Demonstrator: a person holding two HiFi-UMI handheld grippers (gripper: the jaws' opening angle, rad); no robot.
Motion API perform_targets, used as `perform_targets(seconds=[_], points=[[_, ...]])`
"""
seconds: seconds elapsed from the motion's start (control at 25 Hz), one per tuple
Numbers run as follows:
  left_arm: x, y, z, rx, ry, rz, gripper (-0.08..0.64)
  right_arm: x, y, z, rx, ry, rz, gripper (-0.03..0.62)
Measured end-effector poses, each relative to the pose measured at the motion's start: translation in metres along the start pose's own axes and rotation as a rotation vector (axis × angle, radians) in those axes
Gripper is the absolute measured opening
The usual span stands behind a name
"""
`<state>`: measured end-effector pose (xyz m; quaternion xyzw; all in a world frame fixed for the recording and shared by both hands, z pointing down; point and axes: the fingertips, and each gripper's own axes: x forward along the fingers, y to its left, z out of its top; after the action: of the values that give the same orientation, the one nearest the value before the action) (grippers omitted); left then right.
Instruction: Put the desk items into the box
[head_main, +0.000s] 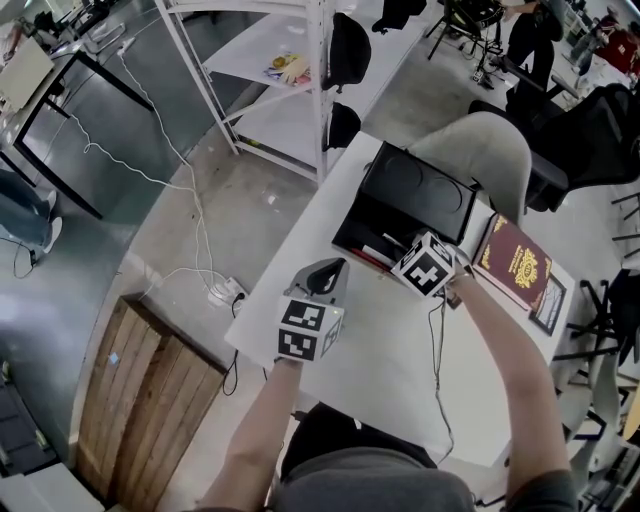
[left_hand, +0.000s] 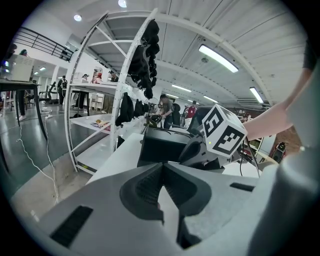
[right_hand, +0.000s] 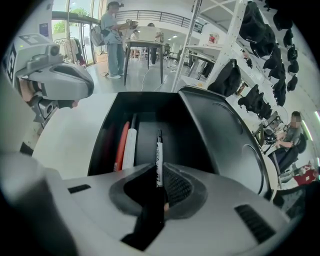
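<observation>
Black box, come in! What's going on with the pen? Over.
Right gripper shut on slim black-and-white pen, over open black box. Left gripper shut, empty. Maroon book waits on white desk; path clear.

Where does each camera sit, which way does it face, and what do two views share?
Head view: on the person's head, steeply down at the white table, open black plastic box, both forearms, left gripper, right gripper.
Left gripper view: on the left gripper, across the table towards the box; own shut fingers.
Right gripper view: on the right gripper, down into the box; own fingers grip a black-and-white pen.
All share the box.
</observation>
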<state>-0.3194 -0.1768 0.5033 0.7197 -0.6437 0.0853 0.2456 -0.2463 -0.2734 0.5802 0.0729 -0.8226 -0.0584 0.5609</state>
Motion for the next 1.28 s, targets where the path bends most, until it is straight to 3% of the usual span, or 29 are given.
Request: perform_targets(seconds=[0.24,0.6,1.04,1.28], points=[[-0.001,0.000,0.000,-0.002,0.000,0.001,0.006,-0.003,-0.003,-0.001,-0.008,-0.008,-0.014,0.064],[-0.001,-0.002,0.004,0.008,-0.006,-0.001,0.006,-0.028,0.002,0.012,0.045,-0.106,0.002,0.078],[0.005,-0.014,0.020,0.063,-0.018,-0.034,0.006,-0.098,-0.008,0.018,0.250,-0.325,-0.062,0.063],[0.008,-0.030,0.027,0.088,-0.025,-0.055,0.006,-0.136,-0.006,0.003,0.394,-0.448,-0.084,0.054]])
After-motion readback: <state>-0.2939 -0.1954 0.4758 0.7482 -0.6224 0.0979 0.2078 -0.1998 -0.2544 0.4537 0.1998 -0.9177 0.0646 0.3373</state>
